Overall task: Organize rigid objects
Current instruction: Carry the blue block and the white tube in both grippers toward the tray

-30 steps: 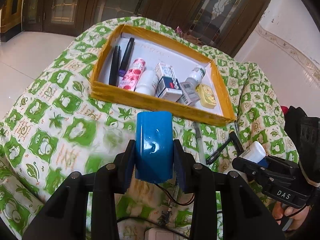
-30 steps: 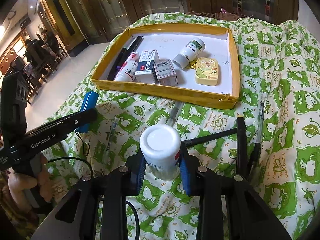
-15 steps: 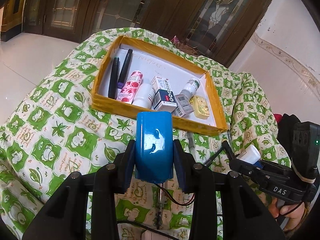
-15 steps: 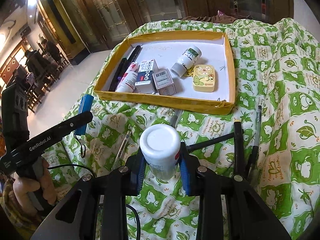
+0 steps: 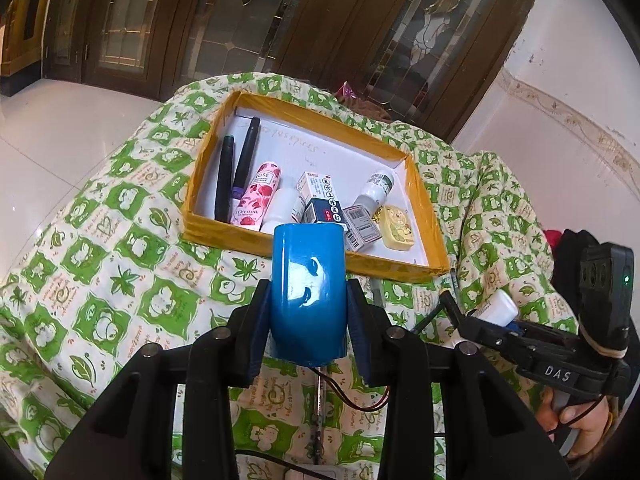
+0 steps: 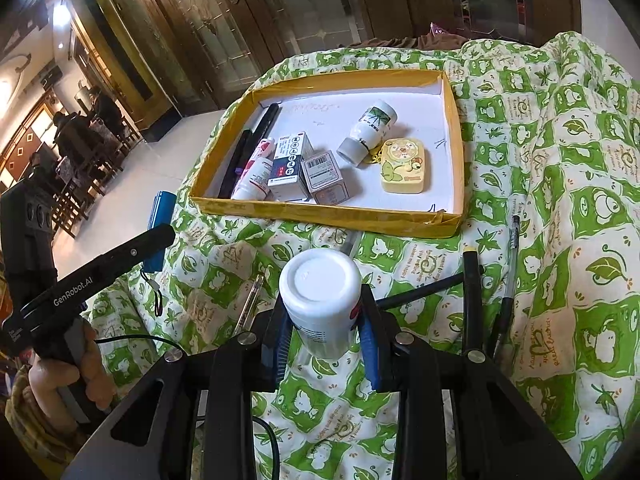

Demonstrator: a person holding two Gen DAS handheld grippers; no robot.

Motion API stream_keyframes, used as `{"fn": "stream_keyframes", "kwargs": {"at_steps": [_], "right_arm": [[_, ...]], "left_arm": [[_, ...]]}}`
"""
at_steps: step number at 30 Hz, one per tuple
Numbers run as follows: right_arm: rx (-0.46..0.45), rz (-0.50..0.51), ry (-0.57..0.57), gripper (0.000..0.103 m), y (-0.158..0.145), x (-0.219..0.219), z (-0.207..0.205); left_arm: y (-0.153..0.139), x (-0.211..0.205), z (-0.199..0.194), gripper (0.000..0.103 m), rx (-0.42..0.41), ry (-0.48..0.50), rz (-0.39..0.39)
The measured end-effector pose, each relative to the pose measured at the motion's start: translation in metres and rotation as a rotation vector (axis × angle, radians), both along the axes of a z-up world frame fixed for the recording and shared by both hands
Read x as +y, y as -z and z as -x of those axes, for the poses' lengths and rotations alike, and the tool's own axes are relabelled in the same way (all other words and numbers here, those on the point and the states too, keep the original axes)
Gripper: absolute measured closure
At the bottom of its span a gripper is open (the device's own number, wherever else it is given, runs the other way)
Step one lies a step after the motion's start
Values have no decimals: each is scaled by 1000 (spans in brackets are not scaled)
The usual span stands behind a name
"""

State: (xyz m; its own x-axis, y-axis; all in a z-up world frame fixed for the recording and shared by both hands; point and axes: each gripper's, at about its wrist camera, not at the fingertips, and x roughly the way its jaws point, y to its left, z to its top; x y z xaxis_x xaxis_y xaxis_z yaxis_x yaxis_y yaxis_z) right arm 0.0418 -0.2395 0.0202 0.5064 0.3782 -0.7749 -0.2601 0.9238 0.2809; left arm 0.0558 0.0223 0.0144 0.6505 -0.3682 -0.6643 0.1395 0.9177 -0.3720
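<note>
Rigid objects are gathered in a shallow yellow-edged box (image 6: 320,212) with a white floor, which lies on a green and white patterned cloth (image 6: 580,208). Along its left wall lie two dark pens (image 5: 234,172). Next to them are a pink rose tube (image 5: 256,194), a small white bottle (image 5: 280,208), a blue and white carton (image 6: 290,160) and a grey carton with a barcode (image 6: 324,176), all close together. More to the right a white bottle with a green label (image 6: 370,128) lies on its side, just beside a yellow cartoon case (image 6: 404,166).

The left gripper (image 5: 307,304) holds a blue cylinder (image 5: 307,288) firmly between its fingers, in front of the box, above the cloth. Red and black wires hang under the cylinder; where they end is hidden. The right gripper (image 6: 324,320) clamps a white bottle (image 6: 320,296) with its cap toward the camera; its label is mostly hidden by the fingers.

Several pens (image 6: 510,264) lie on the cloth before the box, some partly covered by the grippers. The edges of the cloth are cut off.
</note>
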Motion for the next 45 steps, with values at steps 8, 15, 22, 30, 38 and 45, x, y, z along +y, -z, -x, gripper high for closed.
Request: {"fn": "stream_keyframes", "kwargs": {"at_steps": [8,15,22,30,38,45], "right_arm": [[-10,-18,11,76,-5,-7,-7],[-17,-23,23,76,-9,-13,-16],[-30,-17,21,76,-15,-15,-25],[-51,-7,15,76,-23,-15,-37],[-65,-3,12,76,-29,-14,-54],[-64,-10,25,76,-30,-19,-73]], "left_arm": [[-5,-10,-7,70,-16,17,-87],[-13,-16,-16,70,-37,14,-176],[-21,-21,-25,70,-55,19,-231],[-25,-30,-35,70,-74,40,-284],[-24,-36,-49,69,-76,60,-303],[-26,-34,-67,70,-69,60,-288]]}}
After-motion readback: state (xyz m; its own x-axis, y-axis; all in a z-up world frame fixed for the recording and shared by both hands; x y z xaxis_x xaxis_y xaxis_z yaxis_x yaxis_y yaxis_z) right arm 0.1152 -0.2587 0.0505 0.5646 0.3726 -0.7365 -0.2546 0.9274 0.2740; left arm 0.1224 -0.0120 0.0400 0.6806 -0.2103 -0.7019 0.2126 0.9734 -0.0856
